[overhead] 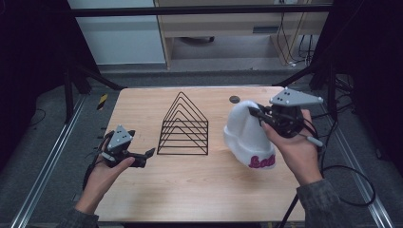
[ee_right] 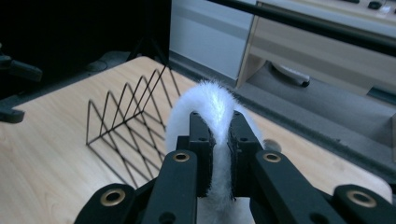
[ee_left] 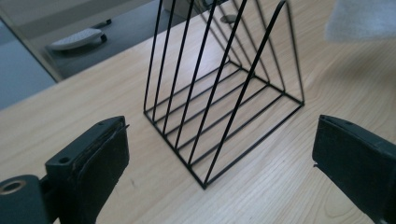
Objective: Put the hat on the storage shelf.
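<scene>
White knit beanie (overhead: pixel 247 133), fleecy, with pink script lettering on its turned-up cuff. Position: hanging from the right gripper (overhead: pixel 260 116), raised off the tabletop, cuff lowest and turned toward the person. A fold of its fabric rises between the two black jaws in the right gripper view (ee_right: pixel 217 140), and both pads press on it from either side.

Right gripper: held in the person's right hand (overhead: pixel 297 147), grey three-cornered plate on top, cable trailing off to its outer side. Jaws drawn together and clamped on the beanie.

Left gripper (overhead: pixel 148 154): held in the person's left hand (overhead: pixel 102 175), above the near left part of the table, jaws pointing toward the rack. Jaws stand wide apart with nothing between the pads; in the left gripper view they frame the rack's near end from either side without touching it.

Black wire rack (overhead: pixel 183 126): a row of triangular loops on a rectangular base, standing upright on the table between the two grippers, just ahead of the left one (ee_left: pixel 219 93) and beside the beanie, apart from it.

Light wooden table (overhead: pixel 190 185): bears the rack. A small dark round disc (overhead: pixel 234 99) lies on it beyond the beanie, near the far edge.
</scene>
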A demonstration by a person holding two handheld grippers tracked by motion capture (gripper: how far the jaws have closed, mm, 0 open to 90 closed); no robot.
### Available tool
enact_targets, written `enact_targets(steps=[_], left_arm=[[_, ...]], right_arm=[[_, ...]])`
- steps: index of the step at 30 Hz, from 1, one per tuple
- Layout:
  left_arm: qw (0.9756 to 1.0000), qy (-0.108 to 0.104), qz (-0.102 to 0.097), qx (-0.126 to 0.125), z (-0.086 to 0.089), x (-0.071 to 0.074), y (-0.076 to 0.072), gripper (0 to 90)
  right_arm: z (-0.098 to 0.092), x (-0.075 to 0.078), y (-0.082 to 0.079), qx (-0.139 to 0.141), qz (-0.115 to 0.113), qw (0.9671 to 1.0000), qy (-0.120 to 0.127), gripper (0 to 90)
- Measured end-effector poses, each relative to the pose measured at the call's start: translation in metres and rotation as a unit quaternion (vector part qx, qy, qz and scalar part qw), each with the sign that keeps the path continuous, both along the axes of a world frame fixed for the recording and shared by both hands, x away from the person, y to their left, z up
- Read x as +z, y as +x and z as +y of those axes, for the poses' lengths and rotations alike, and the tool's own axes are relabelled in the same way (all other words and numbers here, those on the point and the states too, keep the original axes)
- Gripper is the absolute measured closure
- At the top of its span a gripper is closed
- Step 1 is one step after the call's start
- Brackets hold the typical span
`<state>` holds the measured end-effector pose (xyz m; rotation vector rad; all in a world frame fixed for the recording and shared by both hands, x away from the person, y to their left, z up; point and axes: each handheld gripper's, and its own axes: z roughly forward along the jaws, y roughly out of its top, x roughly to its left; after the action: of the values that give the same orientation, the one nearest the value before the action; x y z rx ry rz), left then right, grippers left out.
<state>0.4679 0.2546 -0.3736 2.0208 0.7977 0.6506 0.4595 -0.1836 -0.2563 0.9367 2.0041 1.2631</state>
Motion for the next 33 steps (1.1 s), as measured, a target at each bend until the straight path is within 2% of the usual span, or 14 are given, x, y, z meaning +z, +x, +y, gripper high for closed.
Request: enact_targets(steps=[4,5,8,13,15,18,23,28,33], left_arm=[[0.9998,0.005,-0.013,-0.014,-0.009,0.024,0.0,3.7],[0.9996,0.01,-0.021,-0.017,-0.011,0.029,0.001,3.7],[0.9991,0.019,-0.028,-0.025,-0.017,0.042,0.002,4.5],[0.9982,0.017,-0.043,-0.039,-0.028,0.062,0.005,5.3],[0.9981,0.0,-0.045,-0.043,-0.031,0.067,0.008,6.6],[0.9976,-0.028,-0.04,-0.048,-0.03,0.072,0.016,7.7],[0.9962,-0.059,-0.03,-0.056,-0.028,0.074,0.025,10.7],[0.9954,-0.06,-0.025,-0.071,-0.032,0.074,0.029,11.4],[0.9949,-0.043,-0.018,-0.089,-0.044,0.077,0.034,11.4]], right_arm=[[0.006,0.023,0.008,-0.001,-0.01,0.9999,0.002,83.2],[0.008,0.029,0.01,-0.002,-0.014,0.9999,0.002,83.2],[0.018,0.045,0.012,0.006,-0.027,0.9996,0.004,83.1],[0.037,0.069,0.016,0.023,-0.05,0.9985,0.001,83.1],[0.043,0.075,0.018,0.028,-0.055,0.9981,0.004,83.2],[0.05,0.083,0.021,0.035,-0.06,0.9976,0.009,83.2],[0.064,0.092,0.022,0.055,-0.064,0.9963,0.013,83.1],[0.08,0.093,0.029,0.074,-0.062,0.9952,0.014,83.1],[0.095,0.091,0.037,0.09,-0.059,0.9939,0.025,83.1]])
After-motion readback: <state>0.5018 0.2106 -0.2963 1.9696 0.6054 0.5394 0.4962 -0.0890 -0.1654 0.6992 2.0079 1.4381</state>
